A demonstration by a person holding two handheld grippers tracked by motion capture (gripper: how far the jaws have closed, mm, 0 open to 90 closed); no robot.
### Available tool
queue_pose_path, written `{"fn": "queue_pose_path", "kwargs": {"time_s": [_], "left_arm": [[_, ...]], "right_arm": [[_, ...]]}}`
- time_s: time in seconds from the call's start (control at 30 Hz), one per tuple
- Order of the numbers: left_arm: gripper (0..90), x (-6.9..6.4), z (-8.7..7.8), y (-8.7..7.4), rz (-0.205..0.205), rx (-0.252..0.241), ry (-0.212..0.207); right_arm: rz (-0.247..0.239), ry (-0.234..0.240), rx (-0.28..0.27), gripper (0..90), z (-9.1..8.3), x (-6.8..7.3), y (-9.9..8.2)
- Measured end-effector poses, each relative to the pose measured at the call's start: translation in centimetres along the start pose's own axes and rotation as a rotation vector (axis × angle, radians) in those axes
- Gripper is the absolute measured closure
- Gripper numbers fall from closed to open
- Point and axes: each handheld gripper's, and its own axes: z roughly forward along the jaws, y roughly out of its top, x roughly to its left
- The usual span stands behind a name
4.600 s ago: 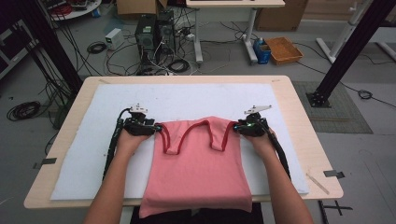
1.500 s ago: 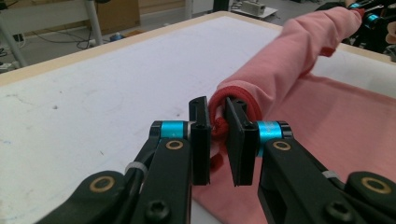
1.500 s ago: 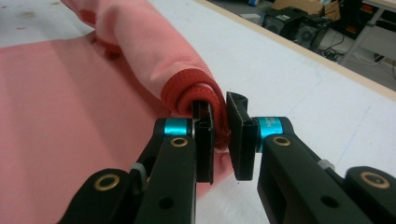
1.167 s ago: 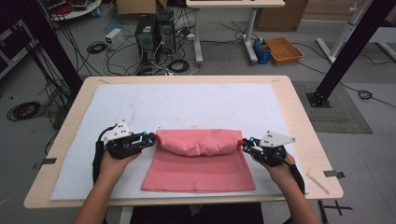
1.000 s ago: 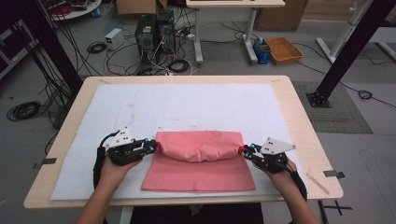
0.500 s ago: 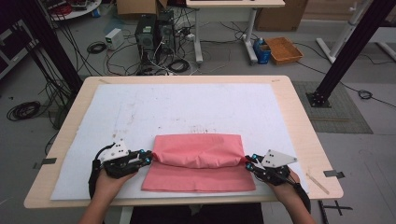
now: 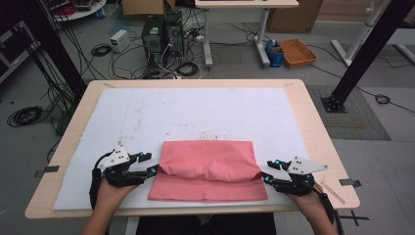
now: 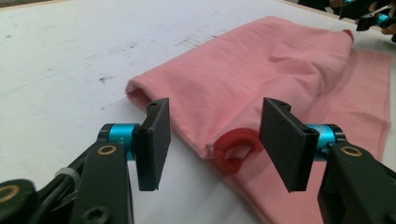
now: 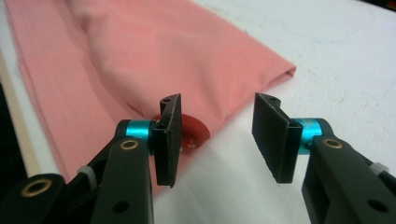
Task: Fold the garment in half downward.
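Left gripper [image 7: 152, 163]: jaws just opened, apart, nothing held; at the garment's left edge.
Right gripper [image 7: 267, 173]: jaws just opened, apart, nothing held; at its right edge.
Garment [image 7: 208, 169]: pink, folded over, flat on the mat [image 7: 195, 110], near the table's [image 7: 313, 127] front edge.

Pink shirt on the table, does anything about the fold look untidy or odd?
Mostly neat, but the fold is uneven: the shirt has its folded-over top layer stopping short of the near hem, leaving a strip of the lower layer bare. A red strap loop pokes out at its side edge, near the open left claw.
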Motion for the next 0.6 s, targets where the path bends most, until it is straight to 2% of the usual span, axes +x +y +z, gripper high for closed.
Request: {"fn": "queue_pose_path", "kwargs": {"time_s": [0.07,0.17,0.3,0.4,0.43,0.5,0.6], "left_arm": [[41.8,-0.3,0.5,0.1,0.007,0.006,-0.010],[41.6,-0.5,1.1,0.2,0.014,0.033,-0.018],[41.6,-0.7,1.6,0.1,0.011,0.071,-0.015],[41.6,-0.8,1.8,-0.2,0.034,0.126,0.002],[41.7,-0.9,1.8,-0.2,0.034,0.120,-0.003],[44.0,-0.9,1.9,-0.2,0.037,0.138,-0.008],[52.7,-1.1,2.3,-0.1,0.067,0.174,-0.013]], "right_arm": [[0.017,0.003,-0.027,52.1,-0.1,0.0,0.2],[0.017,0.003,-0.020,52.2,0.4,0.1,0.5],[0.006,0.030,0.021,52.3,1.5,0.4,0.4],[-0.009,0.042,0.057,52.6,1.9,0.6,0.4],[-0.018,0.040,0.063,52.9,2.0,0.6,0.4],[-0.028,0.044,0.074,54.9,2.0,0.6,0.4],[-0.013,0.060,0.100,56.5,2.0,0.6,0.3]]}}
